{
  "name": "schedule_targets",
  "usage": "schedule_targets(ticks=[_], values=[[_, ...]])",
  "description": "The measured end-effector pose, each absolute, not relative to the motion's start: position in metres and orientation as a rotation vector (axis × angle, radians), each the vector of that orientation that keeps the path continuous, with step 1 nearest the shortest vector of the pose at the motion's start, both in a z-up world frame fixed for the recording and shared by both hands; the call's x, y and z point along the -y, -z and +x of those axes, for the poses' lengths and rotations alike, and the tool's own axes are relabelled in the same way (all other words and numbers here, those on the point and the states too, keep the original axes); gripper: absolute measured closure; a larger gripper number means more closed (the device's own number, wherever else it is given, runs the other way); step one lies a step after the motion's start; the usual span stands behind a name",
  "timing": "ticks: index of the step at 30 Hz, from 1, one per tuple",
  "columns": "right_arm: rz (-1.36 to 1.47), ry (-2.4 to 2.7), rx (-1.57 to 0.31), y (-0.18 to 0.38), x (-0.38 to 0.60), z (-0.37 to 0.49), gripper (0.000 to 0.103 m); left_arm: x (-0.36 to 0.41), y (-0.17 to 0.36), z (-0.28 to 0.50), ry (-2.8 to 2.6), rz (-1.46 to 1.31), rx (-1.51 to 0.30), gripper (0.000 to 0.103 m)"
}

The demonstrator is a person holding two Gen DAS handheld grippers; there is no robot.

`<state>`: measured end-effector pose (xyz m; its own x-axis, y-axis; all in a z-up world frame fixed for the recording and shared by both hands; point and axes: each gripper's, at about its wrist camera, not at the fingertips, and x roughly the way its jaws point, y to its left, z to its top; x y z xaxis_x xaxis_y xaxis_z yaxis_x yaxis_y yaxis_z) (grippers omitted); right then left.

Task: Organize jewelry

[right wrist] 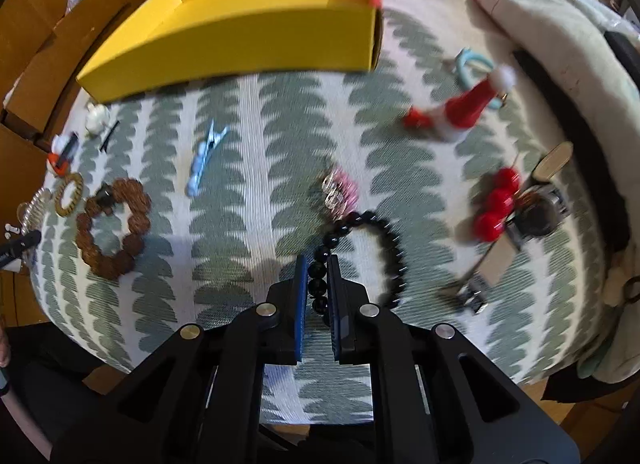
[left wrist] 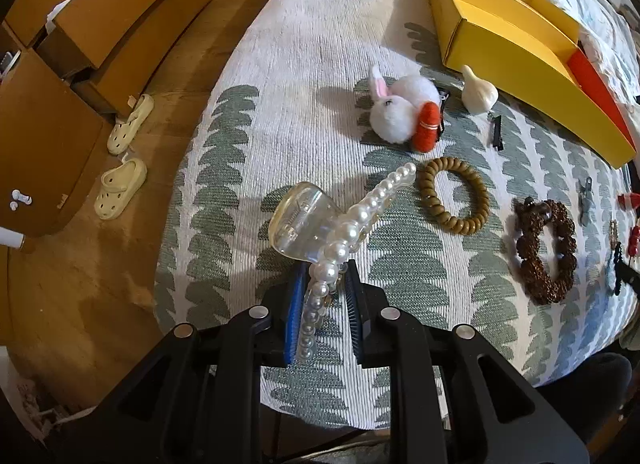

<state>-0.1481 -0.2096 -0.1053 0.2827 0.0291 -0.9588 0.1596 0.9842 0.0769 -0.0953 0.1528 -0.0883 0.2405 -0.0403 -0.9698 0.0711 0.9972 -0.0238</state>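
My left gripper (left wrist: 325, 269) is shut on a pearl-studded clear hair claw (left wrist: 320, 224), which juts forward above the leaf-patterned cloth (left wrist: 304, 104). My right gripper (right wrist: 319, 262) is shut on a black bead bracelet (right wrist: 384, 240) whose loop hangs out to the right of the pads. A yellow divided box (left wrist: 512, 44) lies at the back; it also shows as the yellow box (right wrist: 240, 36) in the right wrist view. A tan spiral hair tie (left wrist: 454, 194) and a brown beaded bracelet (left wrist: 546, 250) lie ahead of the left gripper.
A plush rabbit clip (left wrist: 396, 108), a cream bird-shaped clip (left wrist: 478, 90) and a black hairpin (left wrist: 497, 132) lie near the box. The right wrist view shows a blue clip (right wrist: 204, 160), pink-and-clear beads (right wrist: 338, 188), red ball ornaments (right wrist: 496, 204) and a red hat clip (right wrist: 464, 108). Slippers (left wrist: 120, 188) sit on the floor.
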Motion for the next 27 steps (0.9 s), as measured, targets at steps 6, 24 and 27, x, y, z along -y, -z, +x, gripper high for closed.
schedule_targets(ticks=[6,24,27], values=[[0.23,0.093,-1.268,0.114,0.218,-0.165,0.092,-0.15,0.091,-0.094,0.063,0.023,-1.317,0.081],[0.242,0.069,-1.006,0.082,0.22,-0.203,0.058,-0.164,0.074,-0.09,0.093,-0.071,-1.266,0.044],[0.227,0.076,-0.946,0.075,0.216,-0.208,0.053,-0.166,0.067,-0.092,0.088,-0.073,-1.242,0.041]])
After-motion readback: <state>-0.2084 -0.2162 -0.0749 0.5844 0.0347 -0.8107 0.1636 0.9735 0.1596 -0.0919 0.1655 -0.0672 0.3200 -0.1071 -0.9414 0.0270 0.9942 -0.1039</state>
